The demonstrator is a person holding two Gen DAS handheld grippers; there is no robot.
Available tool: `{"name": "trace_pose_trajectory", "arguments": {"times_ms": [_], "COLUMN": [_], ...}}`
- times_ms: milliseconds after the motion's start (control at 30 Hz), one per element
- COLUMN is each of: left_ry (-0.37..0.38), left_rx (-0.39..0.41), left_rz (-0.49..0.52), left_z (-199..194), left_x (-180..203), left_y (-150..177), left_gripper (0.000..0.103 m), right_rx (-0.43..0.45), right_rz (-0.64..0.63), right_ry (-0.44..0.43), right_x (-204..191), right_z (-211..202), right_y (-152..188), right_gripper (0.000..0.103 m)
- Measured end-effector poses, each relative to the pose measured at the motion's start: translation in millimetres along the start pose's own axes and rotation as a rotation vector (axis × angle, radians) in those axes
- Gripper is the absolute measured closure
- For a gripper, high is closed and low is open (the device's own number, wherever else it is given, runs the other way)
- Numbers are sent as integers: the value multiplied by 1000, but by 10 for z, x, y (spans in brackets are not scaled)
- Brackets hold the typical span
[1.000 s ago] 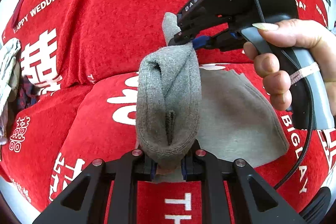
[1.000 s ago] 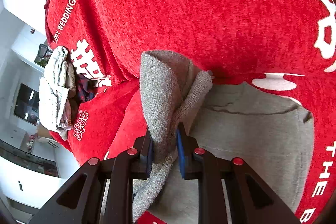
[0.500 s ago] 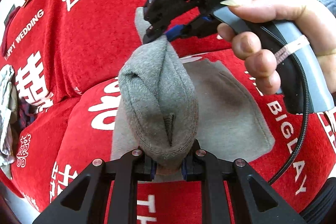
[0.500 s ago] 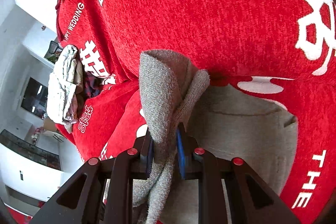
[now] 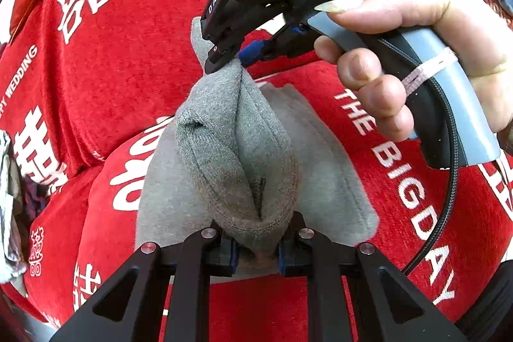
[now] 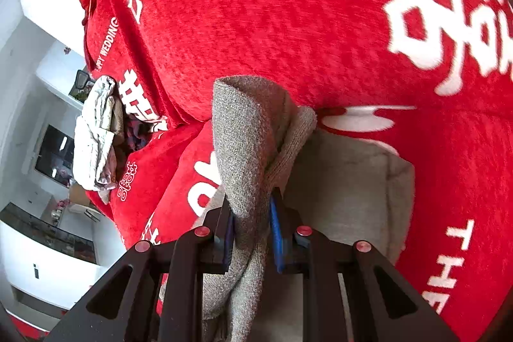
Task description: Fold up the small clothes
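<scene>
1. Sock [image 5: 237, 149], grey and knitted, hangs stretched between the two claws above a red cover [image 5: 105, 60] printed with white characters and English words.
2. Left claw [image 5: 255, 249] is pinching the sock's rounded, seamed end, with its blue-padded fingers pressed against the fabric on both sides.
3. Right claw [image 5: 229, 58], seen from the left wrist camera, is clamped on the sock's other end, which narrows to a point between its tips; a hand [image 5: 413, 53] grips its handle.
4. From the right wrist view, the right claw [image 6: 251, 226] squeezes a bunched fold of the sock [image 6: 247, 143], whose loose edge curls up above the fingers.
5. Beneath the sock, a second grey garment [image 6: 352, 191] lies flat on the red cover [image 6: 288, 21].
6. Pale crumpled clothes [image 6: 94, 133] sit piled well apart at the cover's far left.
</scene>
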State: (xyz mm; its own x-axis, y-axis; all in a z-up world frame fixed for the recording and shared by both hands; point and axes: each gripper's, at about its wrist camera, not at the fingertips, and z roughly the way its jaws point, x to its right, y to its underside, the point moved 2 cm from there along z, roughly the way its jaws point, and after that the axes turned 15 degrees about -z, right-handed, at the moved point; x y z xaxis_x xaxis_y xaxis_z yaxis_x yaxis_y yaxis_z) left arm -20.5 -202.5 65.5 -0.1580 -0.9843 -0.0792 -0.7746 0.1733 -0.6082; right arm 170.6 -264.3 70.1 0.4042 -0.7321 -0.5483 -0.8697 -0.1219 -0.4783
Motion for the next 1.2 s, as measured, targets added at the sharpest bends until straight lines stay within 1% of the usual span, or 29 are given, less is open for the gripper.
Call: {"name": "trace_pose_trajectory", "arguments": {"times_ms": [200,367,500,533,567,600,633,667,700,733,767,800,833,867,900,933,967,1000,1033,1067,1100,1133,1167,1200], "left_ry": [1,-16,-27,-27,-20,-22,-26,-9,25,35,43,61,106,166,217,241,282,310,327,336,327,297,270,268], "left_rx": [-14,-43,-52,-54,-59,-59,-60,-71,-84,-78,-50,-47,-56,-61,-51,-42,-29,-26,-23,-21,-25,-35,-49,-81], "left_rz": [54,77,91,93,94,95,100,102,92,78,51,43,35,18,-6,-20,-52,-81,-103,-154,-181,-223,-272,-311], "left_z": [51,175,241,252,263,267,275,269,244,216,138,96,40,-41,-134,-189,-265,-297,-312,-294,-260,-198,-96,19], "left_x": [258,350,389,393,397,400,398,396,382,343,283,267,223,162,77,38,-84,-187,-256,-411,-470,-567,-686,-775], "left_y": [52,139,189,198,211,223,235,246,250,237,221,220,208,191,159,138,75,22,-21,-109,-149,-192,-231,-244], "left_gripper": [84,85,84,84,84,84,78,68,44,33,31,31,31,31,31,31,31,31,31,31,25,17,17,17], "right_rx": [10,15,7,0,-8,-21,-36,-42,-40,-38,-31,-12,0,15,24,31,34,36,33,26,11,-7,-28,-49], "right_rz": [56,92,108,111,115,121,119,110,105,96,85,66,48,21,2,-23,-44,-62,-71,-67,-49,-29,-9,8], "right_ry": [-7,-15,13,26,40,69,104,121,128,145,165,187,199,202,192,174,160,147,121,95,68,53,51,69], "right_x": [253,417,510,525,539,556,565,562,554,534,507,457,413,336,271,188,112,46,-12,-23,-27,-2,45,112], "right_z": [-22,23,74,81,79,70,52,22,-13,-64,-120,-199,-246,-297,-320,-330,-325,-304,-260,-217,-129,-62,2,64], "right_y": [178,324,409,421,429,436,438,434,429,422,409,384,363,327,298,264,234,205,178,170,167,177,206,236], "right_gripper": [82,82,81,80,74,72,66,65,65,65,65,65,65,63,61,57,54,53,52,50,50,50,50,50]}}
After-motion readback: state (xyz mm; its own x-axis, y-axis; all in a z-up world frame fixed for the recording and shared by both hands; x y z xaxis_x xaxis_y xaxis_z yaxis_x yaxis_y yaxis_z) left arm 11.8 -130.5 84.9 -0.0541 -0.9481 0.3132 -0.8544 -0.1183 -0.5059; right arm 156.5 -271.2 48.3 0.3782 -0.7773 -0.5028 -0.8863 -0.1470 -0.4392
